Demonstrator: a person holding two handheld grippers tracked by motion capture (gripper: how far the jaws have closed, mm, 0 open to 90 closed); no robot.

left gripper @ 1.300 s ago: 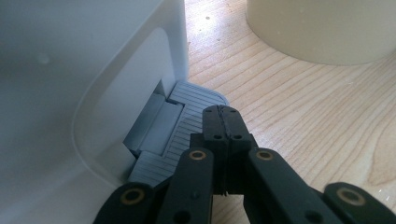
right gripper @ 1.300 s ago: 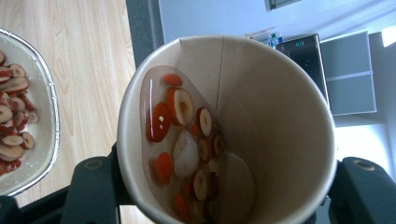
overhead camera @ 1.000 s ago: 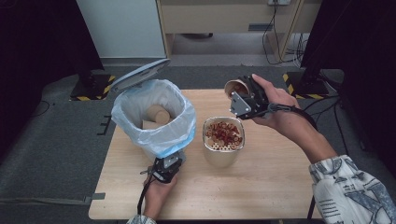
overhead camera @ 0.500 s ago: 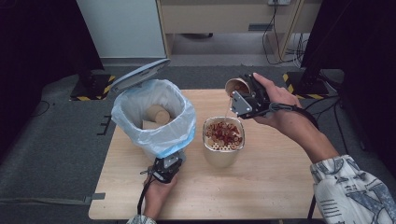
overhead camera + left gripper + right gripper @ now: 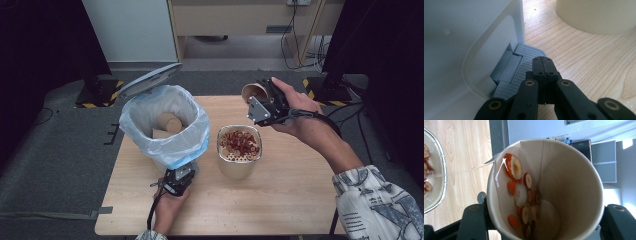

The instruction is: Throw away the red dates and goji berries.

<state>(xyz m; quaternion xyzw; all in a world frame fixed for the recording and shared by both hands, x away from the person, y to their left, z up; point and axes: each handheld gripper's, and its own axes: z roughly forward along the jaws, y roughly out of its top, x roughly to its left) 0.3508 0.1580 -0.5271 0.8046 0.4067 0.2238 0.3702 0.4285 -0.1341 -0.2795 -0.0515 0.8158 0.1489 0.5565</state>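
The right gripper has its fingers clamped on a paper cup, tipped on its side above the desk so liquid trickles into the strainer bowl while red date slices cling inside. The left gripper, fingers together on nothing, presses the pedal of the lined trash bin, probably to keep its lid open for the cup

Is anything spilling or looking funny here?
Yes. The paper cup in the right gripper is tipped sideways, with a thin stream of liquid running off its rim toward the strainer bowl, and fruit slices clinging inside.
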